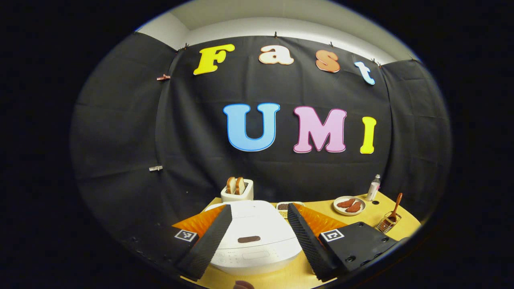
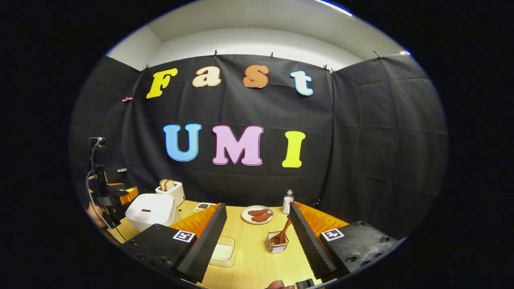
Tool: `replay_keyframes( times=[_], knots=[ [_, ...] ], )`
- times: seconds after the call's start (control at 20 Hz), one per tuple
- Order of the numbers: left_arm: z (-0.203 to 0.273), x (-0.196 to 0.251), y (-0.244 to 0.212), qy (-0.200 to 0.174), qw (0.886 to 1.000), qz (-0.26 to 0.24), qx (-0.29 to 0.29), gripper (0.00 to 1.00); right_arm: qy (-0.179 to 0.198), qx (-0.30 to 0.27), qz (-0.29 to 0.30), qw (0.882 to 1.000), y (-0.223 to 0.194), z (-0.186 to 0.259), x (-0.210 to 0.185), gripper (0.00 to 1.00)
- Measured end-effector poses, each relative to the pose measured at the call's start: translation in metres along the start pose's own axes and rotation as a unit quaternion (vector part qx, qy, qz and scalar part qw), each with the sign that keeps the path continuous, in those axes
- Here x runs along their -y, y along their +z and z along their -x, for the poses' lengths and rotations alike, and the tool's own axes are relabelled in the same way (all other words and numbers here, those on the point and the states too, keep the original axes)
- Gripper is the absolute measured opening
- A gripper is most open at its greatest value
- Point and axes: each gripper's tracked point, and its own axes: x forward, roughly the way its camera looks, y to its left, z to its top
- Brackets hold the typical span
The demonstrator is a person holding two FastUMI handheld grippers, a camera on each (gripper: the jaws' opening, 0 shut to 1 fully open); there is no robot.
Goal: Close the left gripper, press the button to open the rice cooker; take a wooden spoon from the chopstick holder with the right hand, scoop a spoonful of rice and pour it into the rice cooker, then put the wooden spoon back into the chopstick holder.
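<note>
Two ridged fingers of the left gripper (image 1: 257,233) stand wide apart at the bottom of the left gripper view, holding nothing, with the white rice cooker (image 1: 253,237) showing in the gap between them. Its lid is down, and the dark oval button (image 1: 248,239) sits on the near part of the lid, untouched. Behind the cooker stands a toaster (image 1: 237,192) with two slices of bread in it, and beside the cooker's far right corner lies a small dish of dark grains (image 1: 283,206). Farther right on the wooden table (image 1: 321,208) are a plate with two brown pieces of food (image 1: 349,205), a small bottle (image 1: 374,187), and, at the right edge, the wire chopstick holder (image 1: 387,224) with the wooden spoon (image 1: 395,208) leaning in it.

From the right gripper view, the right gripper (image 2: 257,237) is likewise spread open and empty above the table (image 2: 249,257). Between its fingers the chopstick holder (image 2: 277,243) stands with the spoon (image 2: 282,235) tilted to the right, bowl down. Just inside the left finger sits a clear box of rice (image 2: 223,251). Beyond are the plate (image 2: 257,214) and bottle (image 2: 287,202). Far left, the closed cooker (image 2: 151,212) stands in front of the toaster (image 2: 172,189), with the left gripper (image 2: 116,196) hovering at its left side.
</note>
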Motion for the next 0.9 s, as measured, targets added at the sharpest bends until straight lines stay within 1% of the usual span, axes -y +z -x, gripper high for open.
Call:
replay_keyframes(
  times=[0.15,0.25,0.5,0.65,0.75,0.9],
  knots=[
    [0.029,0.0,0.023,-0.008,1.0,0.02,0.019,0.96,0.002,0.009,0.0,1.0,0.007,0.001,-0.009,0.98],
    [0.049,-0.001,0.036,-0.013,0.999,0.025,0.032,0.96,0.006,0.016,0.009,1.0,0.01,0.001,-0.015,0.98],
    [0.096,-0.01,0.062,-0.012,0.998,0.001,0.06,0.96,0.023,0.026,0.015,0.999,0.014,0.003,-0.037,0.98],
    [0.119,-0.009,0.067,-0.015,0.998,0.005,0.066,0.96,0.027,0.033,0.016,0.999,0.015,0.004,-0.047,0.98],
    [0.128,-0.011,0.065,-0.009,0.998,0.009,0.066,0.96,0.025,0.033,0.015,0.999,0.012,0.002,-0.051,0.98],
    [0.137,-0.013,0.066,-0.002,0.998,-0.004,0.07,0.96,0.025,0.038,0.022,0.999,0.009,0.001,-0.055,0.98]
  ],
)
